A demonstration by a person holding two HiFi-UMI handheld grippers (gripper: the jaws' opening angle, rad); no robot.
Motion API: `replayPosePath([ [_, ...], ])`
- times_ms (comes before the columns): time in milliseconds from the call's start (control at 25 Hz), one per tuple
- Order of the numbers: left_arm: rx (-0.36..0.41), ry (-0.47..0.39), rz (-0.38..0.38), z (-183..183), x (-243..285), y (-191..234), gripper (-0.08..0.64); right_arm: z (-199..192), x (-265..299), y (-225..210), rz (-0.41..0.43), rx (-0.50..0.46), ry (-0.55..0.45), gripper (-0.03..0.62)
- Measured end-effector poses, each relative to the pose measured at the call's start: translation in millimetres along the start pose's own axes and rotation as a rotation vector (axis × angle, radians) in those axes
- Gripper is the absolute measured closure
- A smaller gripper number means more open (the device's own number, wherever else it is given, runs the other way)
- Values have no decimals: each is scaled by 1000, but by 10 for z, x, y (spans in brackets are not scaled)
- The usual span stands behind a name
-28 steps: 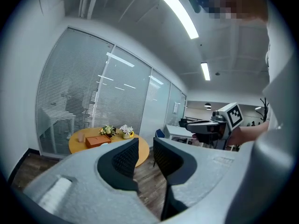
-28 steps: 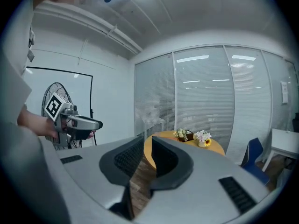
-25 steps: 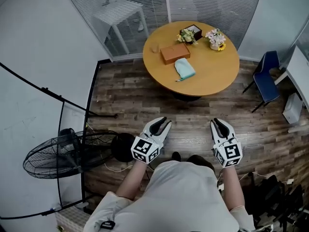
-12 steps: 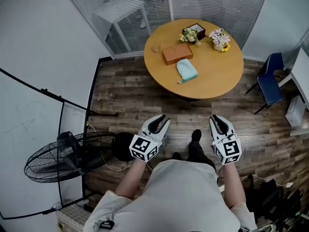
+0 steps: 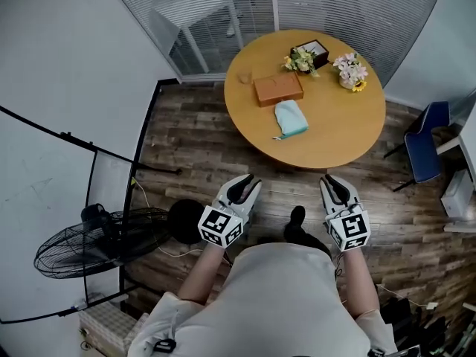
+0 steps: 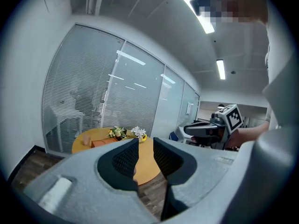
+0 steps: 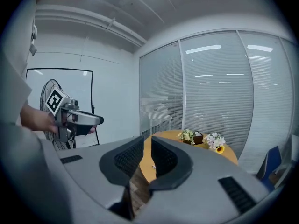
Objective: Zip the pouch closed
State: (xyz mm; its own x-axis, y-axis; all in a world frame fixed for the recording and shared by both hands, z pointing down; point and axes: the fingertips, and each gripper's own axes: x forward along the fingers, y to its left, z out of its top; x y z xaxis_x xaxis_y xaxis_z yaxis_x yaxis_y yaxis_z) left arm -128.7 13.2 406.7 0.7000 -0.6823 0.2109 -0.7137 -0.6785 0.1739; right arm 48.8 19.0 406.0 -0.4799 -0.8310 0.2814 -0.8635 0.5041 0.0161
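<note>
A teal pouch [image 5: 289,118] lies flat on the round wooden table [image 5: 335,136], near its middle, in the head view. Both grippers are held over the floor, short of the table and well apart from the pouch. My left gripper [image 5: 244,182] [image 6: 145,146] has a narrow gap between its pads with nothing in it. My right gripper [image 5: 332,183] [image 7: 147,146] is likewise slightly open and empty. Both gripper views show the table far ahead. I cannot make out the pouch in either of them.
On the table stand a brown box [image 5: 277,90], a dark box with flowers [image 5: 306,55], a flower pot [image 5: 352,71] and a small cup [image 5: 245,76]. A floor fan [image 5: 89,244] stands at the left, a blue chair [image 5: 424,151] at the right, and glass partitions behind.
The person has walked forward. Both grippers have moved toward the table, which now sits nearer in the head view. The jaws look the same.
</note>
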Motion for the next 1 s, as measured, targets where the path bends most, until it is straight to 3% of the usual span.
replayPosePath([
  [600,-4,46,109,83,1063,194,466,-134,792,-998,162,10,47,543],
  [1000,-23,87,136,46,1471,276,466,-282,1071,-1327,230,48,77,543],
])
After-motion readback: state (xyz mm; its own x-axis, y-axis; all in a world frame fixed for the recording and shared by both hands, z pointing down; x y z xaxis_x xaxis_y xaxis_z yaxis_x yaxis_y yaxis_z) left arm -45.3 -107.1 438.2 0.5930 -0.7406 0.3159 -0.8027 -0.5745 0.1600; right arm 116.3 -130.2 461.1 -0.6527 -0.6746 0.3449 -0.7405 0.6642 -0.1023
